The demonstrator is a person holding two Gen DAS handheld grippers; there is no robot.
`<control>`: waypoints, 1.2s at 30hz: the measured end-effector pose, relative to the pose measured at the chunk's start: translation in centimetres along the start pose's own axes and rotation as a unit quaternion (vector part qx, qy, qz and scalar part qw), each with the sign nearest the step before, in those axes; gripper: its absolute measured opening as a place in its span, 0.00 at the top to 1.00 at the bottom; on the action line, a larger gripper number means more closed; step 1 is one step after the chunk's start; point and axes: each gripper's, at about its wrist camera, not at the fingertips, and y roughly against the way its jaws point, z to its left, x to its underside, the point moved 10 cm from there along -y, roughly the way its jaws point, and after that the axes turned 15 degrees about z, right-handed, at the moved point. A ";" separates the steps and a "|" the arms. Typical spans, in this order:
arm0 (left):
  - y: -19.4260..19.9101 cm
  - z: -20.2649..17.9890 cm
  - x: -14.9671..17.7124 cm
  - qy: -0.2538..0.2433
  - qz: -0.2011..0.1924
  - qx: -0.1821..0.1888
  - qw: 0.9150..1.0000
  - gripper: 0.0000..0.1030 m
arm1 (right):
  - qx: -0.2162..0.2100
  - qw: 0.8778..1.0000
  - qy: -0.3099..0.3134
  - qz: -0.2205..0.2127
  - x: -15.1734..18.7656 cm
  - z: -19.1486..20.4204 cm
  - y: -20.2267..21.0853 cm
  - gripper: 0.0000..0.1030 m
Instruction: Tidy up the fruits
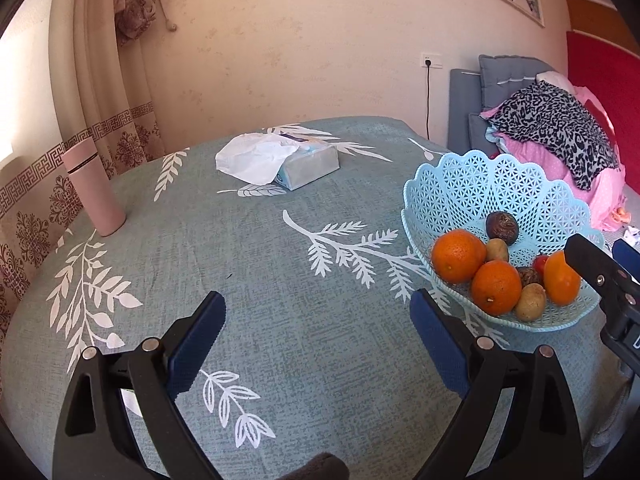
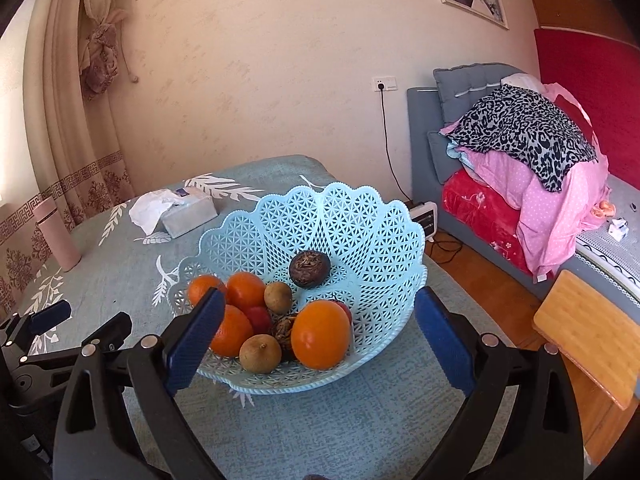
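The basket (image 2: 316, 236) of fruit sits at the bench's (image 2: 320, 432) right edge, straight ahead of the right hand-held gripper (image 2: 320, 340), whose jaws gape empty. The left hand-held gripper (image 1: 318, 344), likewise wide and empty, faces bare cloth; the right is nearer.
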 end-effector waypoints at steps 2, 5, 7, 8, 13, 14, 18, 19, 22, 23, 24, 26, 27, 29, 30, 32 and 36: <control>0.1 -0.1 0.1 -0.003 -0.003 0.001 1.000 0.10 | -0.001 1.000 0.006 -0.001 0.0 0.3 0.0 0.06; 0.3 -0.2 0.1 -0.005 -0.006 0.000 1.000 0.10 | -0.002 1.000 0.015 -0.002 0.2 0.7 0.0 0.06; 0.3 -0.1 0.1 -0.004 -0.008 0.001 1.000 0.10 | -0.003 1.000 0.019 -0.003 0.2 0.9 0.1 0.06; 0.3 -0.1 0.0 -0.003 -0.008 0.001 1.000 0.10 | -0.003 1.000 0.021 -0.003 0.2 1.0 0.0 0.06; 0.4 0.0 0.0 -0.001 -0.010 0.000 1.000 0.10 | -0.003 1.000 0.028 -0.001 0.3 1.3 0.0 0.06; 0.4 0.0 0.0 -0.001 -0.010 0.000 1.000 0.10 | -0.003 1.000 0.029 0.000 0.3 1.4 -0.1 0.06; 0.4 0.0 0.0 -0.002 -0.011 -0.002 1.000 0.10 | -0.003 0.999 0.032 0.002 0.4 1.5 -0.2 0.06; 0.4 0.0 0.0 -0.001 -0.011 -0.002 1.000 0.10 | -0.004 0.999 0.033 0.003 0.4 1.6 -0.2 0.06; 0.3 0.2 0.1 0.002 -0.010 -0.003 1.000 0.10 | -0.003 0.999 0.035 0.004 0.4 1.6 -0.3 0.06; 0.3 0.2 0.1 0.002 -0.009 -0.003 1.000 0.10 | -0.003 0.999 0.035 0.004 0.5 1.7 -0.3 0.06; 0.3 0.2 0.1 0.003 -0.008 -0.003 1.000 0.10 | -0.003 0.999 0.036 0.004 0.5 1.7 -0.3 0.06; 0.2 0.2 0.1 0.003 -0.008 -0.004 1.000 0.10 | -0.003 0.999 0.036 0.006 0.5 1.7 -0.3 0.06; 0.2 0.2 0.1 0.002 -0.008 -0.004 1.000 0.10 | -0.003 0.999 0.036 0.006 0.5 1.7 -0.3 0.06; 0.2 0.2 0.1 0.000 -0.007 -0.005 1.000 0.10 | -0.002 0.999 0.036 0.007 0.5 1.7 -0.3 0.06; 0.2 0.2 0.2 -0.001 -0.007 -0.007 1.000 0.10 | -0.001 0.999 0.036 0.008 0.6 1.7 -0.3 0.06; 0.1 0.2 0.1 -0.001 -0.008 -0.012 1.000 0.10 | 0.003 0.999 0.036 0.010 0.7 1.6 -0.2 0.06; 0.3 0.3 0.0 -0.003 -0.015 -0.022 1.000 0.09 | 0.006 0.999 0.040 0.020 1.3 1.6 -0.2 0.06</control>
